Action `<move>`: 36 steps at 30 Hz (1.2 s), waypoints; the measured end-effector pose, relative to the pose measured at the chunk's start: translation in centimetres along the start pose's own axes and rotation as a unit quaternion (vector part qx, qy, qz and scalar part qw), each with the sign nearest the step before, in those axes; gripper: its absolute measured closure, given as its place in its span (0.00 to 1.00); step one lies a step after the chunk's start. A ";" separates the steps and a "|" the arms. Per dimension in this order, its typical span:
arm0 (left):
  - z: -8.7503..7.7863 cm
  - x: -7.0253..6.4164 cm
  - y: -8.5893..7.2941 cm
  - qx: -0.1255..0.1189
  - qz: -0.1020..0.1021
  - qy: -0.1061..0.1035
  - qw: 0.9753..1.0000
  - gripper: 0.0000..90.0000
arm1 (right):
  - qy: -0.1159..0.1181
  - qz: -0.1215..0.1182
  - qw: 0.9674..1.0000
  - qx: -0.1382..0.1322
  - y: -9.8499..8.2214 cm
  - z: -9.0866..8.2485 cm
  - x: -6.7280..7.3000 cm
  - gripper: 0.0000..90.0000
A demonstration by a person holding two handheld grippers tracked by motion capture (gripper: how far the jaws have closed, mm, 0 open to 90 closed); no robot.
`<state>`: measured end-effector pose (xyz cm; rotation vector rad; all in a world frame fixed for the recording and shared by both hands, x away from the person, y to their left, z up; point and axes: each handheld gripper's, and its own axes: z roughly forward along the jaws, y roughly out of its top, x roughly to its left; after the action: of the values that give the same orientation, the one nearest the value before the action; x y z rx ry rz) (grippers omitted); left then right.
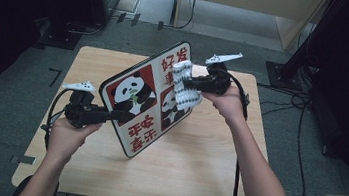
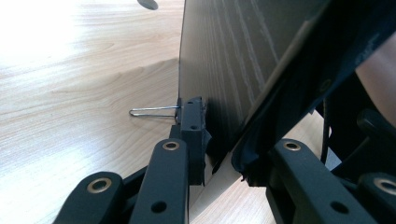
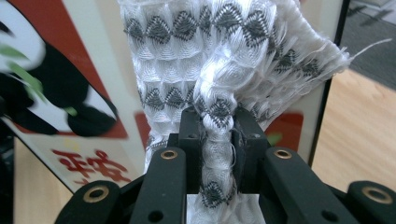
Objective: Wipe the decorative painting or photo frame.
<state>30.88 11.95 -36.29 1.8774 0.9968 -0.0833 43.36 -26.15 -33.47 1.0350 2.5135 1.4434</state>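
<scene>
A rounded board printed with pandas and red characters stands tilted on its lower edge on the wooden table. My left gripper is shut on the board's left edge. In the left gripper view the jaws clamp the board's dark back face. My right gripper is shut on a white cloth with grey diamond patterns, held against the board's upper right face. The right gripper view shows the cloth bunched between the jaws, with the printed board behind it.
A thin wire loop sticks out beside the left jaw, over the table. Cables trail across the grey floor to the right. Dark equipment stands at the back left, and a pale cabinet stands behind the table.
</scene>
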 end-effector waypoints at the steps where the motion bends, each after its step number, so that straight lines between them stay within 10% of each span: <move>1: 0.0 0.0 0.0 0.001 0.000 0.000 1.000 0.84 | 0.003 -0.003 1.000 -0.003 0.4 -0.1 0.0 0.86; 19: -0.1 0.2 0.1 0.002 0.001 -0.002 1.000 0.84 | 0.015 -0.056 0.998 -0.024 7.5 -0.4 3.7 0.86; 36: -0.1 0.3 0.1 0.003 -0.001 -0.005 1.000 0.84 | 0.015 -0.057 0.998 -0.012 6.8 0.3 3.5 0.86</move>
<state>31.12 12.16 -36.28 1.8807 0.9917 -0.0975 44.37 -21.61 -27.37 0.8586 2.5237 1.4640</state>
